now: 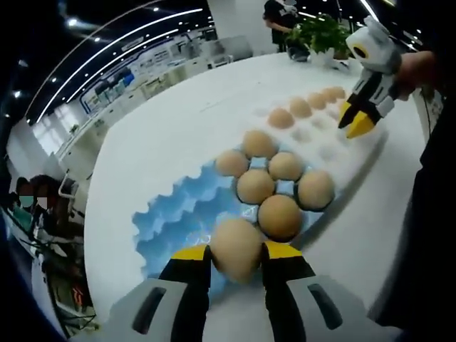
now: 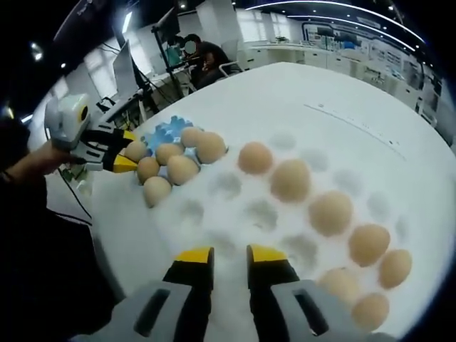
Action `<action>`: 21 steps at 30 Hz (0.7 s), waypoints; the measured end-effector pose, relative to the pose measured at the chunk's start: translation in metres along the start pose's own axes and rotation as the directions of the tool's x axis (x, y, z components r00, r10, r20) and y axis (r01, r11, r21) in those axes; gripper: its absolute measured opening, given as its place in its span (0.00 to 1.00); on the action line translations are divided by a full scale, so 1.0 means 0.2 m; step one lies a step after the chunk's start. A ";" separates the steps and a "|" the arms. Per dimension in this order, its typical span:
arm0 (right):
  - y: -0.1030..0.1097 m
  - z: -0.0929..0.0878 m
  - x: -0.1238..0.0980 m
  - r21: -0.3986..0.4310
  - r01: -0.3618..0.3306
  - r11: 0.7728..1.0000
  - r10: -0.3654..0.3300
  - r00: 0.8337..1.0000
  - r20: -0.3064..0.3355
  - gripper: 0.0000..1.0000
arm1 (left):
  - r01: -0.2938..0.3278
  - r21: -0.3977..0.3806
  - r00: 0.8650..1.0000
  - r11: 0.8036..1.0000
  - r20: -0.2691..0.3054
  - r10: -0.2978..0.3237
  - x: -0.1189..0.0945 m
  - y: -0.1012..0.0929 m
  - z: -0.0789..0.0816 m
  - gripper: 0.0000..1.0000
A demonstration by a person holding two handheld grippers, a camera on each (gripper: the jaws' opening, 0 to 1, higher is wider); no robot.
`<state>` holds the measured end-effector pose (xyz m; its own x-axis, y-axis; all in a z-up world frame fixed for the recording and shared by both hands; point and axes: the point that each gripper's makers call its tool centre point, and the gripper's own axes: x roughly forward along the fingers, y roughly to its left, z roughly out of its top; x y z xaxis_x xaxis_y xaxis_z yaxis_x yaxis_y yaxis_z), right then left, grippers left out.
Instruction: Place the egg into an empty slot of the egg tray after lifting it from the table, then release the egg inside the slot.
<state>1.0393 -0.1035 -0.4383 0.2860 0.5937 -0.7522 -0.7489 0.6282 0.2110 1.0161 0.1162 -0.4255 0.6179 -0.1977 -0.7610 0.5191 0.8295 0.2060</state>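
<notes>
We see the egg (image 1: 236, 248) clamped between the yellow-tipped jaws of the left gripper (image 1: 236, 253), its long axis roughly upright in the left gripper view, hanging over the near end of the blue egg tray (image 1: 171, 217), whose empty slots lie just ahead and to the left of it, beside the cluster of seated eggs (image 1: 279, 216). The right gripper (image 2: 229, 256), jaws narrow and holding nothing, hovers over the white tray (image 2: 235, 189) on the worktop (image 2: 342, 100); we judge the left one nearer, though the egg hides the slot beneath it
</notes>
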 end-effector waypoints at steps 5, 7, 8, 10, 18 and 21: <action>0.00 0.00 0.00 -0.001 0.000 1.000 0.000 1.000 0.000 0.19 | 0.002 0.013 1.000 1.000 -0.013 -0.002 0.01 0.00 0.00 0.28; 0.00 0.00 0.00 0.001 0.000 1.000 0.000 1.000 0.003 0.19 | 0.003 0.013 1.000 1.000 -0.015 -0.003 0.02 0.01 0.00 0.28; 0.00 0.00 0.00 0.003 -0.001 1.000 0.000 1.000 0.005 0.19 | 0.005 0.012 1.000 1.000 -0.015 -0.005 0.02 0.01 0.00 0.28; 0.00 0.00 0.00 0.007 -0.001 1.000 0.000 1.000 0.008 0.19 | 0.008 0.007 1.000 1.000 -0.016 -0.008 0.02 0.01 0.00 0.28; 0.00 0.00 0.00 0.016 -0.005 1.000 0.005 1.000 0.011 0.19 | 0.011 0.002 1.000 1.000 -0.020 -0.011 0.02 0.01 0.00 0.28; 0.00 0.00 0.00 0.017 -0.005 1.000 0.005 1.000 0.013 0.19 | 0.014 -0.020 1.000 1.000 -0.017 -0.014 0.02 0.02 0.00 0.28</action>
<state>1.0390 -0.1031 -0.4373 0.2900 0.6032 -0.7430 -0.7398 0.6338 0.2258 1.0203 0.1183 -0.4282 0.6007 -0.2006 -0.7739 0.5153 0.8372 0.1830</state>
